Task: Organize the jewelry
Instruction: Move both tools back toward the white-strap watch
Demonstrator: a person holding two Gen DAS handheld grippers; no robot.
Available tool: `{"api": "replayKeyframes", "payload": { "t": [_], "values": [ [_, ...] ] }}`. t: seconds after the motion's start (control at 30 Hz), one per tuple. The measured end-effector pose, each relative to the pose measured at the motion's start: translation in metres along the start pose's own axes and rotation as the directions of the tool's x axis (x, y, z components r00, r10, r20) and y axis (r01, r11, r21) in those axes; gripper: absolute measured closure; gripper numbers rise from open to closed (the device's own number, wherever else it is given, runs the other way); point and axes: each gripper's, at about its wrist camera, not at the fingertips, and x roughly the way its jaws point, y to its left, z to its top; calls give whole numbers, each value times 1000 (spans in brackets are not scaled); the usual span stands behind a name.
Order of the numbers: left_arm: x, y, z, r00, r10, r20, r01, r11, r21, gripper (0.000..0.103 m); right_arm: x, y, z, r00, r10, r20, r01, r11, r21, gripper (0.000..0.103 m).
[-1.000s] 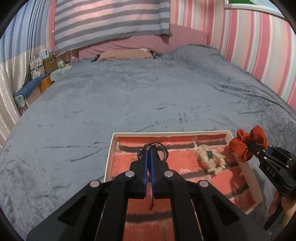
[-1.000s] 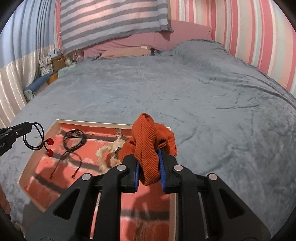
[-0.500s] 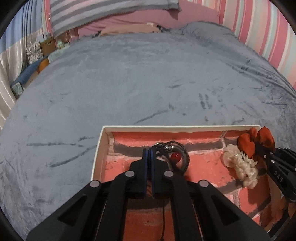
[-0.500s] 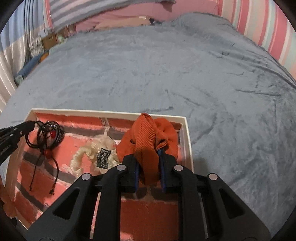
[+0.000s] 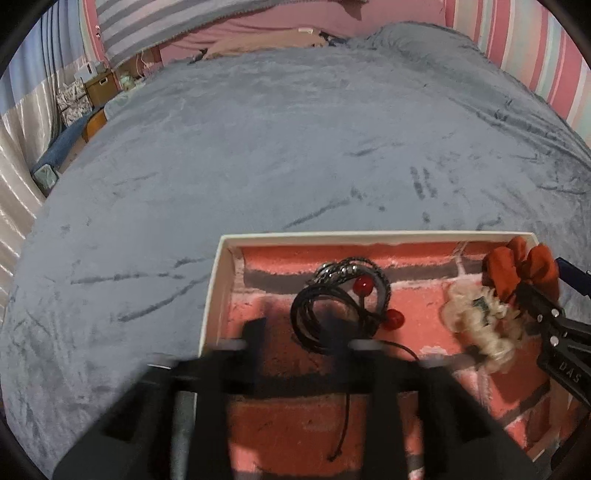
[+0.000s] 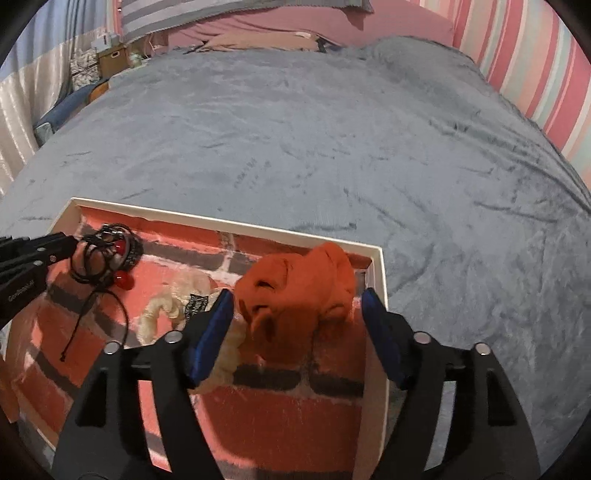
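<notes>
A shallow white-rimmed tray (image 5: pixel 212 288) (image 6: pixel 380 280) with a red brick-print floor lies on the grey bedspread. In it lie a bundle of black cord bracelets with red beads (image 5: pixel 343 299) (image 6: pixel 107 251), a cream fuzzy scrunchie (image 5: pixel 480 325) (image 6: pixel 166 310) and an orange scrunchie (image 6: pixel 295 295) (image 5: pixel 521 269). My left gripper (image 5: pixel 299 332) is open, blurred, its fingers on either side of the black bracelets. My right gripper (image 6: pixel 297 317) is open, its blue pads (image 6: pixel 212 332) either side of the orange scrunchie, which rests in the tray's far right corner.
The grey bedspread (image 5: pixel 295 147) stretches far beyond the tray. Pink pillows and a striped blanket (image 6: pixel 221 11) lie at the headboard. Boxes and clutter (image 5: pixel 92 85) stand at the far left. A striped wall (image 6: pixel 535 66) runs along the right.
Both grippers have opened. The black bracelets with red beads left the left gripper and lie in the tray; the orange scrunchie left the right gripper and sits in the tray's corner.
</notes>
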Motion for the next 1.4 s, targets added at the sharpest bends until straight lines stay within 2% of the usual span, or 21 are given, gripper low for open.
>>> {"api": "replayKeyframes", "payload": {
  "t": [0.07, 0.17, 0.23, 0.3, 0.4, 0.67, 0.97, 1.13, 1.2, 1.3, 1.4],
  "values": [
    [-19, -1, -1, 999, 10, 52, -10, 1000, 17, 36, -13, -4, 1, 1000, 12, 16, -12, 1000, 6, 17],
    [-38, 2, -2, 998, -14, 60, 13, 1000, 14, 35, -30, -13, 2, 999, 17, 35, -17, 1000, 16, 10],
    [-57, 5, -5, 996, -25, 82, 24, 1000, 14, 27, -45, -20, 1, 998, 21, 55, -22, 1000, 21, 4],
    [-83, 12, -10, 990, -55, 127, 55, 998, 7, 15, -62, -27, -2, 997, 19, 74, -21, 999, 27, 4],
    [-119, 21, -21, 981, -69, 181, 70, 998, 2, 9, -86, -37, -9, 995, 22, 102, -26, 999, 42, 4],
    [-200, 34, -82, 948, -68, 310, 63, 998, 24, 8, -163, -50, -53, 970, 11, 244, -32, 996, 86, 4],
    [-242, 55, -153, 933, -94, 347, 105, 994, -13, 8, -226, -38, -119, 933, -13, 359, -27, 994, 107, 4],
    [-254, 70, -187, 934, -120, 338, 142, 989, -43, 8, -241, -24, -157, 934, -16, 357, -16, 996, 88, 4],
    [-257, 74, -201, 933, -107, 344, 133, 990, -52, 8, -244, -18, -172, 935, -24, 353, -6, 997, 83, 4],
    [-264, 76, -225, 930, -59, 362, 84, 995, -54, 8, -244, -12, -196, 941, 4, 338, -39, 995, 95, 4],
    [-264, 77, -244, 934, -47, 353, 70, 996, -53, 6, -242, -5, -217, 947, 17, 320, -58, 991, 118, 4]
  ]
}}
